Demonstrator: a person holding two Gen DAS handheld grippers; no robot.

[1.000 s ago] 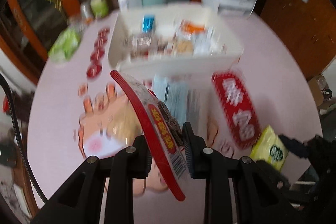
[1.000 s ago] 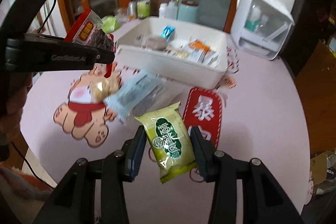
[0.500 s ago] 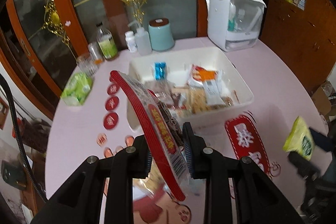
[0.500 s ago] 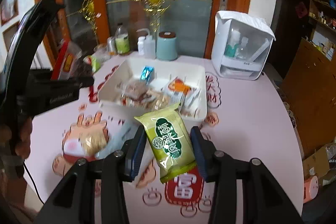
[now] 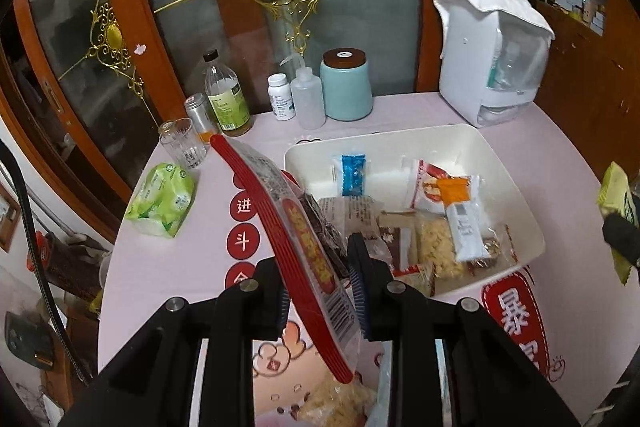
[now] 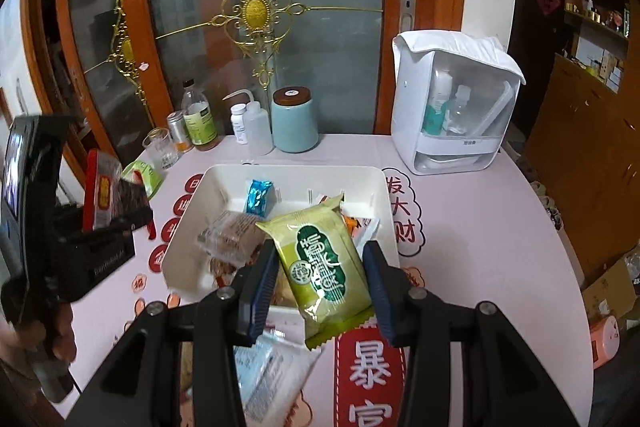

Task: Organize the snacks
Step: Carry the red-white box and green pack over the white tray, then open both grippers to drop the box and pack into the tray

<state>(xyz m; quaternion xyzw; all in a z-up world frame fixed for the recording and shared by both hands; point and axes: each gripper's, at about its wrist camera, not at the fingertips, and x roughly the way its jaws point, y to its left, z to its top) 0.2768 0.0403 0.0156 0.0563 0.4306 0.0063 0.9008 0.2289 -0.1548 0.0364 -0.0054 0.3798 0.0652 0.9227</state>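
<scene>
Both tools loaded, white bin just ahead

Left tool [image 5: 318,281] pinches the red-edged packet [image 5: 296,227] thinly; right tool [image 6: 320,275] clamps the green packet [image 6: 324,263]. Beyond, the crowded white bin [image 6: 384,203] — release early and either could land on the tabletop [image 6: 480,227].

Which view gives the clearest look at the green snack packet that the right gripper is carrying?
The right wrist view: the green snack packet sits face-on between the right gripper pads, print readable, above the white bin. The left wrist view shows only a sliver of it at the right edge, partly cut off.
</scene>
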